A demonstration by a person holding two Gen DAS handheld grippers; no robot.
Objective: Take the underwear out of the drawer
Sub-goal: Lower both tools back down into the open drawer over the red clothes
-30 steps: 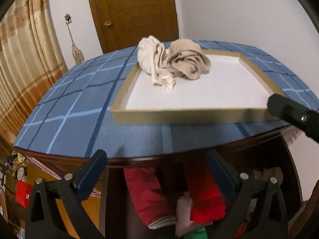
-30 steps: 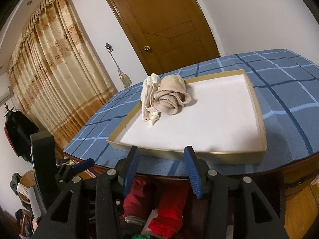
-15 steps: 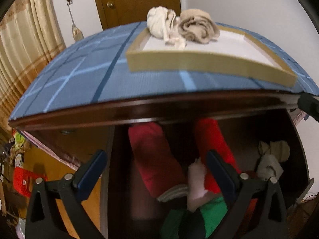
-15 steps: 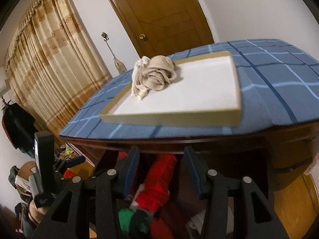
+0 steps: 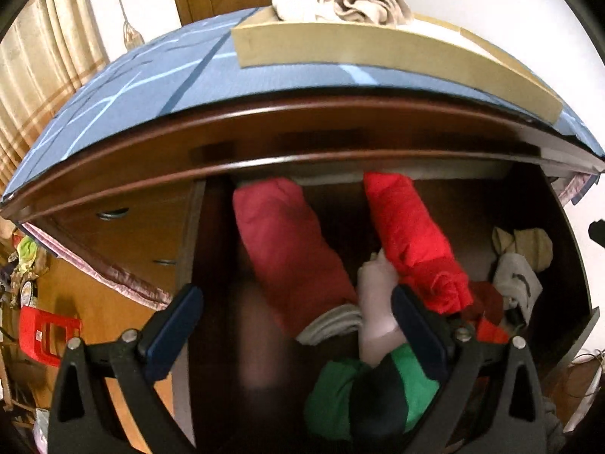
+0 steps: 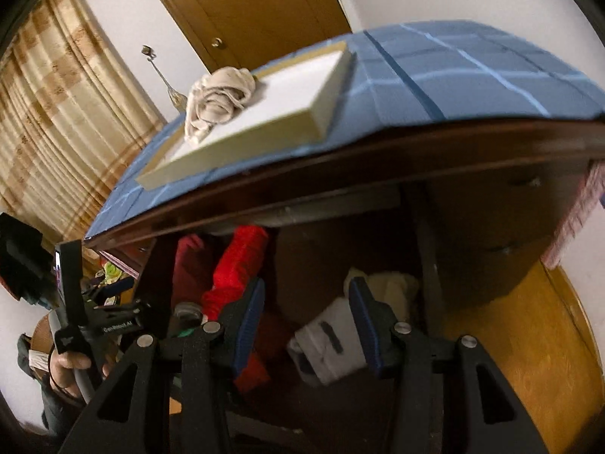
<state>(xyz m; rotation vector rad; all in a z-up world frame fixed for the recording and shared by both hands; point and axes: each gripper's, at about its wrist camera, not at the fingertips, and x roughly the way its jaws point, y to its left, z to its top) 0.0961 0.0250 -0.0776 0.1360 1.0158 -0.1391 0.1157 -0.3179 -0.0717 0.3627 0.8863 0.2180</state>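
The open drawer (image 5: 211,302) under the tabletop holds rolled clothes: a dark red roll (image 5: 287,249), a bright red roll (image 5: 412,242), a pale pink piece (image 5: 374,302), a green one (image 5: 378,389), and white and beige pieces (image 5: 518,265) at the right. My left gripper (image 5: 295,333) is open above the dark red roll. My right gripper (image 6: 306,321) is open over the drawer, near a white piece (image 6: 329,344) and a beige one (image 6: 389,283). Two beige garments (image 6: 215,98) lie in the tray (image 6: 264,132) on top.
The tabletop has a blue checked cloth (image 6: 453,75). A wooden door (image 6: 245,7) and curtains (image 6: 56,121) stand behind. A red stool (image 5: 45,333) sits on the floor at the left. The left gripper's handle (image 6: 72,302) shows in the right wrist view.
Both grippers have dropped from tabletop height down to the open drawer. The clothes inside now fill the lower view. The right gripper's fingers stand wider apart.
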